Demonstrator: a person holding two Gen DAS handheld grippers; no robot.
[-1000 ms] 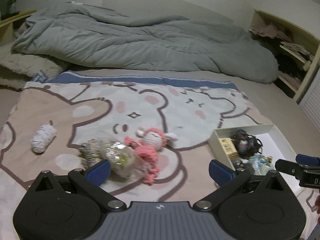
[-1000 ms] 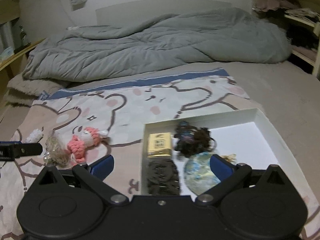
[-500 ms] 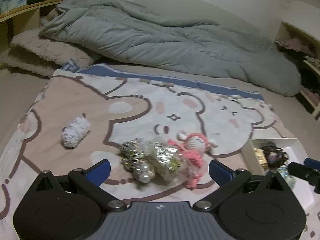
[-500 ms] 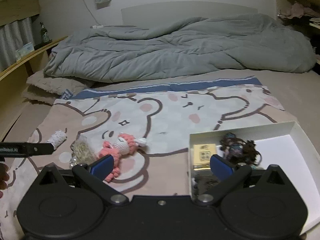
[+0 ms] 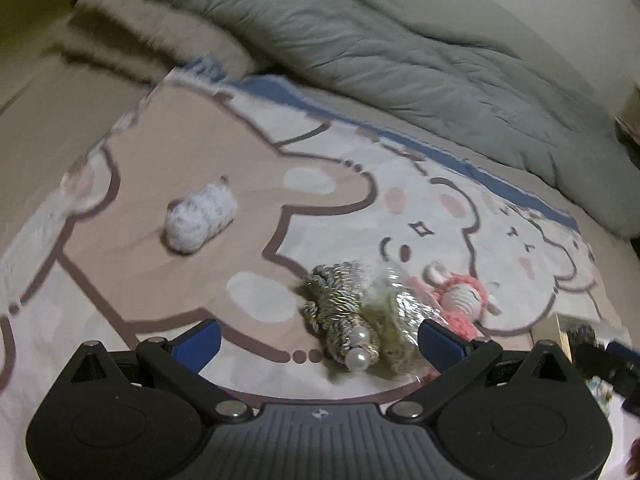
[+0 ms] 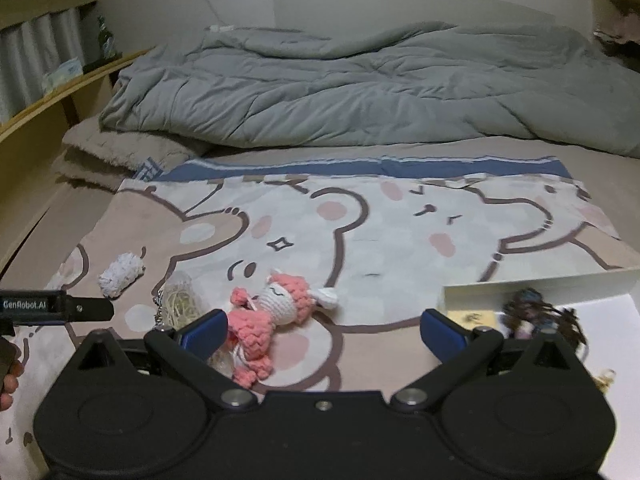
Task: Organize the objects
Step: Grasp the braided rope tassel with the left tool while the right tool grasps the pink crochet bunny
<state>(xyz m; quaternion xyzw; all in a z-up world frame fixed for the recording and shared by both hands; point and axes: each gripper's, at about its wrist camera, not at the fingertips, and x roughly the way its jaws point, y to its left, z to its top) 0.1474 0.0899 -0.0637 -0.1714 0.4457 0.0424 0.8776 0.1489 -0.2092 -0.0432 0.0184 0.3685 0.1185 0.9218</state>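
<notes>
At the left of the right wrist view a white knitted roll (image 6: 121, 275), then a bagged tassel charm (image 6: 179, 304) and a pink crochet doll (image 6: 276, 312) lie unsorted on the bear blanket (image 6: 400, 220). At lower right, the white box (image 6: 540, 282) holds several trinkets. Left hand-held gripper (image 5: 320, 340) and right hand-held gripper (image 6: 324, 330) are both released, empty. Roughly half done.

This is a bedroom in a home. A big bed (image 6: 600, 168) fills the frame. A puffy gray quilt (image 6: 340, 92) lies bunched across the upper part. A bear blanket (image 6: 400, 232) is spread flat in the middle. At the upper left, a wooden ledge (image 6: 60, 96) holds a bottle (image 6: 107, 40). Shelves (image 6: 616, 12) with clothes sit at the upper right.
</notes>
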